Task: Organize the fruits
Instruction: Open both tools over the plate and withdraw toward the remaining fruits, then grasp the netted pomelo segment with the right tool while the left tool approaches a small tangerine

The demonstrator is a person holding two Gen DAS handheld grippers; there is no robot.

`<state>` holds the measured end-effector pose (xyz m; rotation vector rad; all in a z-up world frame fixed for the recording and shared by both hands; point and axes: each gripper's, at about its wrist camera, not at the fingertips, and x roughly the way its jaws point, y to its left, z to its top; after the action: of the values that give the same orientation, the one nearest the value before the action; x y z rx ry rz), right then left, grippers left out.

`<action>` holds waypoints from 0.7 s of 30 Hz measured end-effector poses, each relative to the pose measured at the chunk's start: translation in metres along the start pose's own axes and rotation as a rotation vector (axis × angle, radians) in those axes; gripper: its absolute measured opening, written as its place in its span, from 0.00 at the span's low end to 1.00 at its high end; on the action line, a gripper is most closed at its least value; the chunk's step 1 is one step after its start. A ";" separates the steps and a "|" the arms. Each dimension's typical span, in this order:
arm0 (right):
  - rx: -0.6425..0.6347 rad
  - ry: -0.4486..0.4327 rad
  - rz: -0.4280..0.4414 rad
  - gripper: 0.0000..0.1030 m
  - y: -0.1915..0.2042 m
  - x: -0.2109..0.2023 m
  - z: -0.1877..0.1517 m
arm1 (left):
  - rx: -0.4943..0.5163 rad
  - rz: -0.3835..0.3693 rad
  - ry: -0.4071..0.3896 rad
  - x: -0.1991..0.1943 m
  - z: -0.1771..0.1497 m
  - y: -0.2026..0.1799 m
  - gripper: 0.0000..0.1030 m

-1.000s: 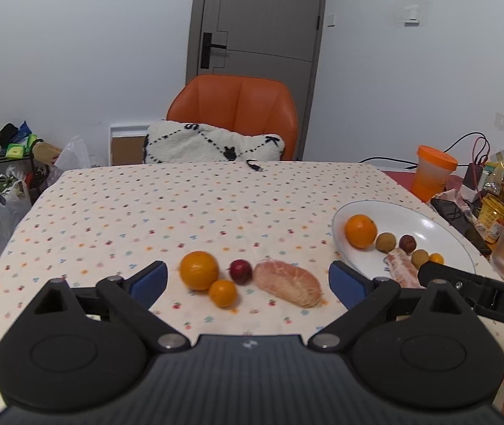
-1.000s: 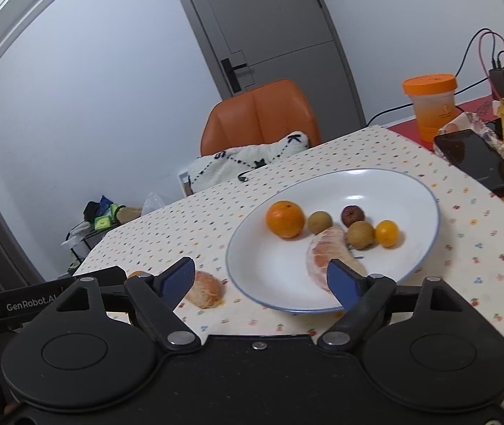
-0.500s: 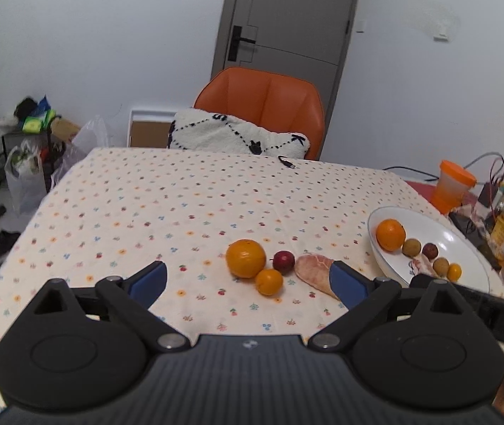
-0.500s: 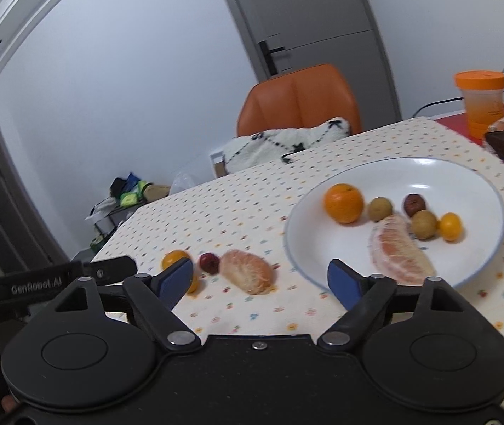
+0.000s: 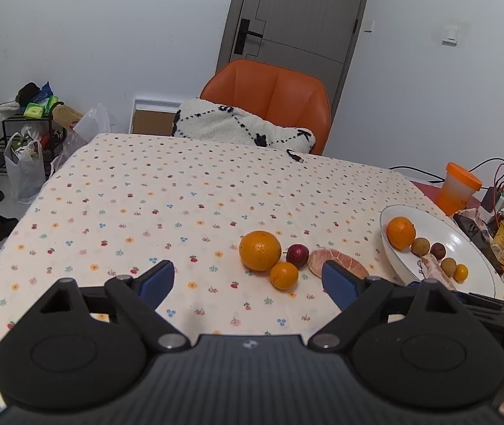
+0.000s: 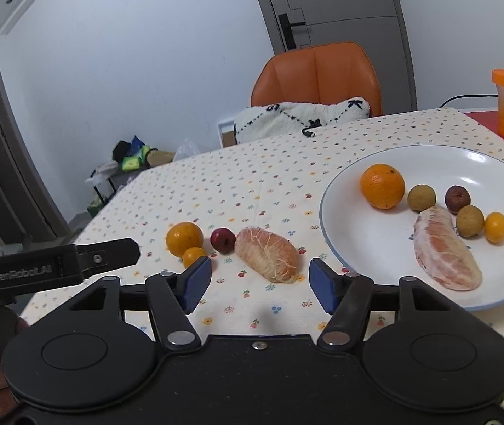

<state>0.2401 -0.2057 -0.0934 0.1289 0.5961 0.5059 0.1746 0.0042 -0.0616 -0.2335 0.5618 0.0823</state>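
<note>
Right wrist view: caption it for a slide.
Open right gripper faces a peeled citrus segment beside the fruit plate.

I saw a soft cloth tablecloth point(image 6: 238, 184) with tiny flowers. The plate point(image 6: 386, 265) was smooth, shiny white. My grippers' bodies were dull black plastic. The peeled citrus piece point(image 6: 268, 255) looked rough and stringy.

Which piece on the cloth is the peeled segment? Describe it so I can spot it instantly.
Start at the white plate on the dotted tablecloth. Just off its left rim, four fruits lie in a short row on the cloth. The peeled segment is the one nearest the plate: pale pink, oblong and veined with white pith, unlike the round red fruit and two oranges beyond it.
</note>
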 end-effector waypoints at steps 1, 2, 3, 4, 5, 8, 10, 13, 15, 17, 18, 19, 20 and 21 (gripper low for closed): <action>-0.004 0.000 -0.012 0.56 0.001 0.002 0.000 | 0.000 0.000 0.002 0.001 0.000 0.001 0.87; -0.006 0.002 -0.018 0.53 0.002 0.004 0.000 | -0.002 -0.001 0.004 0.002 -0.001 0.002 0.87; -0.006 0.004 -0.018 0.51 0.003 0.007 0.001 | -0.005 -0.001 0.006 0.003 -0.001 0.004 0.87; -0.007 0.005 -0.018 0.50 0.004 0.009 0.000 | -0.008 -0.001 0.008 0.003 -0.001 0.006 0.87; -0.013 0.007 -0.020 0.49 0.005 0.011 0.001 | -0.012 0.000 0.010 0.004 -0.002 0.008 0.87; -0.042 0.007 -0.031 0.48 0.010 0.017 0.004 | -0.027 0.000 0.015 0.007 -0.001 0.015 0.86; -0.058 0.007 -0.037 0.49 0.013 0.022 0.007 | -0.033 0.001 0.016 0.009 0.000 0.019 0.81; -0.074 0.010 -0.041 0.49 0.016 0.030 0.011 | -0.050 -0.002 0.020 0.011 0.000 0.024 0.76; -0.083 0.011 -0.048 0.49 0.017 0.035 0.014 | -0.053 -0.004 0.024 0.013 0.000 0.027 0.73; -0.090 0.013 -0.055 0.49 0.018 0.039 0.016 | -0.059 -0.004 0.029 0.015 0.000 0.029 0.70; -0.093 0.016 -0.055 0.49 0.018 0.042 0.017 | -0.063 -0.004 0.032 0.016 -0.001 0.030 0.68; -0.098 0.019 -0.055 0.49 0.018 0.044 0.018 | -0.066 -0.005 0.034 0.017 -0.001 0.031 0.66; -0.107 0.019 -0.058 0.49 0.018 0.046 0.018 | -0.069 -0.006 0.037 0.019 -0.001 0.031 0.65; -0.119 0.019 -0.064 0.49 0.018 0.048 0.018 | -0.072 -0.006 0.039 0.020 -0.002 0.032 0.64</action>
<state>0.2767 -0.1662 -0.0976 -0.0080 0.5857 0.4797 0.1858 0.0352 -0.0803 -0.3075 0.5977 0.0925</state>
